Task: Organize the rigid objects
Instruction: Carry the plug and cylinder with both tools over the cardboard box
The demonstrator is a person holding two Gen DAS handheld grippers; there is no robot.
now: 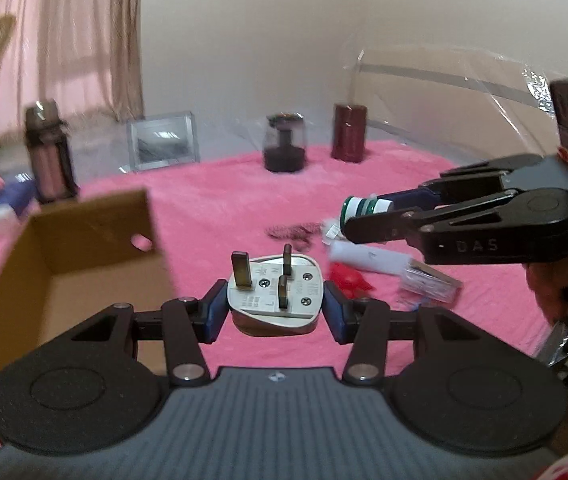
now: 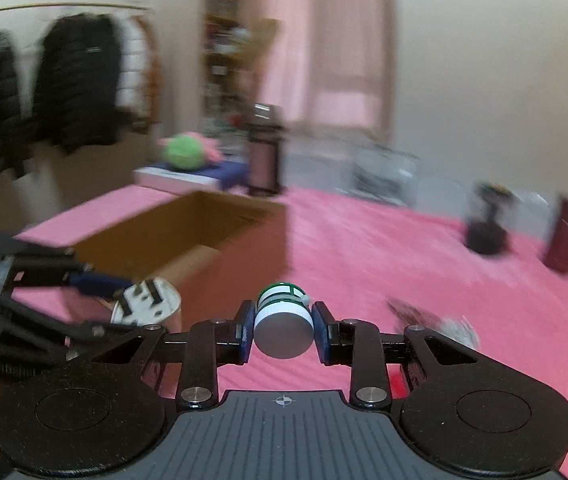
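1. We hold the left tool (image 1: 275,304) low in front of us, tilted a little downward over the pink cover (image 1: 220,204). Its two blue pads are clamped on the sides of a white three-pin plug (image 1: 274,300), whose pins point up and away from us.
2. The plug is lifted clear of the pink cover, just right of the open cardboard box (image 1: 84,248).
3. We hold the right tool (image 2: 283,330) to the right of the left one, also tilted slightly downward. Its pads are pressed together on a small white bottle with a green cap (image 2: 282,318), which lies across the pads with its flat base towards the camera.
4. In the left wrist view the right tool (image 1: 358,220) comes in from the right edge, with the bottle's green cap pointing left, above a few small things on the cover: a white tube (image 1: 368,258), something red (image 1: 350,280) and a dark chain (image 1: 292,234).
5. Part of the hand (image 1: 552,292) under the right tool shows at the right edge.
6. At the far side stand a dark red cylinder (image 1: 349,132) and a dark jar (image 1: 284,142).
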